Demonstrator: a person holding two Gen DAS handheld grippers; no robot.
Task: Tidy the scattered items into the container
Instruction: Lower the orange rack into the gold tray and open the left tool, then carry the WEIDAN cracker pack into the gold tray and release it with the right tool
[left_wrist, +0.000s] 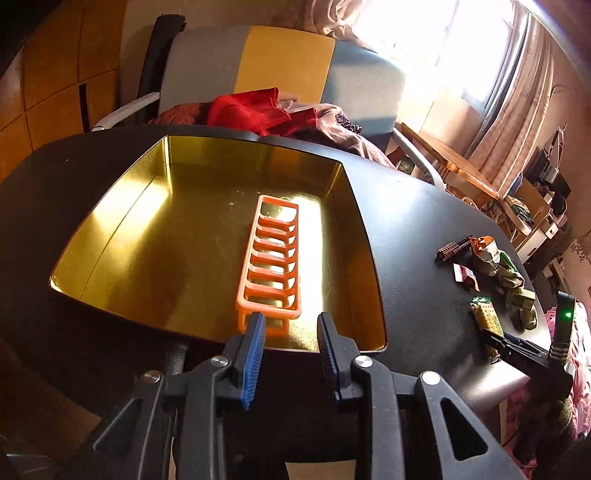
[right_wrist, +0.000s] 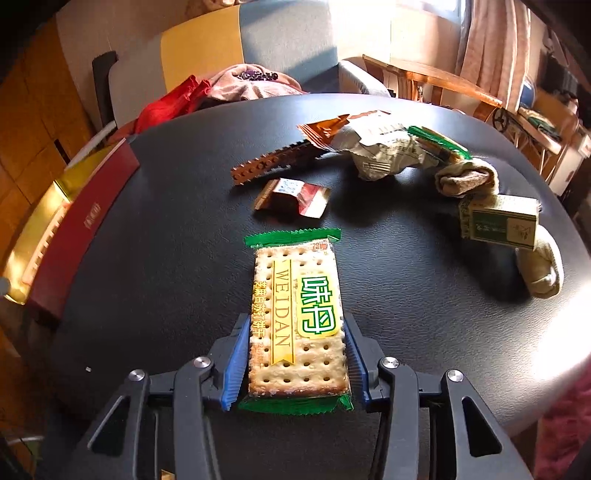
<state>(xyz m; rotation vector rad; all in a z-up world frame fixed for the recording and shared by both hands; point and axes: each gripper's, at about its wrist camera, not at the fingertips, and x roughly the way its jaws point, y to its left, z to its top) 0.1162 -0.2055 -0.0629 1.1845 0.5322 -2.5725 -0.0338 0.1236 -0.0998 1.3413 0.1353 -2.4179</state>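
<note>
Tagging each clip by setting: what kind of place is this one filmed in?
Most likely a lived-in home room, not a lab: an upholstered chair heaped with clothes, curtains at a sunny window, and snack packets such as a cracker pack scattered on a black table.

orange rack (left_wrist: 271, 260) fills tin's (left_wrist: 110, 236) right half; left half seems open.

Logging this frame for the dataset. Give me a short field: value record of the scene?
container: gold tin, open, on black table
in tin: orange rack
left gripper: open, empty, at tin's near edge
right gripper: fingers flank cracker pack, grip unclear
still on table: brown brick strip, small wrapper, crumpled wrappers, green box, socks
</note>
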